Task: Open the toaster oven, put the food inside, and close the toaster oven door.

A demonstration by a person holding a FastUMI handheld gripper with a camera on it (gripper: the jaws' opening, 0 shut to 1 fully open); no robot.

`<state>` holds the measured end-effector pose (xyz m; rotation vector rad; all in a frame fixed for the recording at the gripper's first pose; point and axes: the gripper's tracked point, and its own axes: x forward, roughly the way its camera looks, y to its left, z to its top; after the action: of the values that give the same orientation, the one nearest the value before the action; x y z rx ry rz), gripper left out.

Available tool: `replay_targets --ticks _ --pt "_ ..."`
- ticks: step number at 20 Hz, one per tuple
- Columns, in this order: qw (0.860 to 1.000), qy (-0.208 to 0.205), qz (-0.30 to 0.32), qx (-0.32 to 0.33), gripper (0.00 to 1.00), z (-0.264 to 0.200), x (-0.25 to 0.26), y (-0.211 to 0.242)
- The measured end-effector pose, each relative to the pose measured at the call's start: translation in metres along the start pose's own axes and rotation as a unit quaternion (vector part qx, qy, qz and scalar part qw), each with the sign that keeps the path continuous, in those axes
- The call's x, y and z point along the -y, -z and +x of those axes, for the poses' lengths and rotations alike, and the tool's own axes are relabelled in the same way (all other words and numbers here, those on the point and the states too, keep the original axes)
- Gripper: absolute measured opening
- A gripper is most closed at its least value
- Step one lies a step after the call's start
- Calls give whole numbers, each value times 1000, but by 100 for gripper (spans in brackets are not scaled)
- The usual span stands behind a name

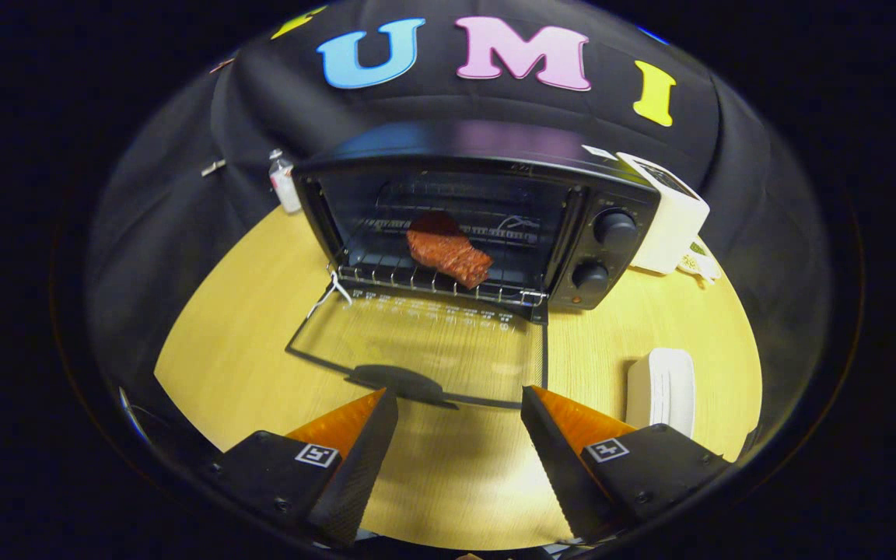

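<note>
I see the toaster oven (479,210) standing at the back of the wooden table (222,334), its glass door (425,350) folded flat down toward me, and the food (448,250), a reddish slab, already lying on the wire rack (432,284) inside. My gripper (460,408) is spread wide and carries nothing, its fingertips just short of the door's handle (401,383). The main risk I judge is in the lift: if I catch the handle off-centre, the door could slip off my fingers and drop back, or a hard push could shove the whole oven rearward. The rack juts a little past the opening, so the door may not shut fully. Room is good on the left of the door; on the right a white ribbed object (662,389) sits near my right finger, and a white box (670,218) touches or nearly touches the oven's knob (615,225) side.
</note>
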<state>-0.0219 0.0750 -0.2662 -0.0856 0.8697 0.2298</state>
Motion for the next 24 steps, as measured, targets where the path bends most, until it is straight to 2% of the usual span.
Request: replay_targets --ticks 4,8,13,17,20,24 --pt "999 9 9 -31 99 10 -14 19" --pt "997 25 49 -56 99 32 -24 33" --pt "994 54 75 -53 99 55 -26 34" --pt "994 51 84 -51 99 64 -36 32" --pt "995 54 69 -40 99 63 -36 29" --pt "998 53 20 -13 99 46 -37 9"
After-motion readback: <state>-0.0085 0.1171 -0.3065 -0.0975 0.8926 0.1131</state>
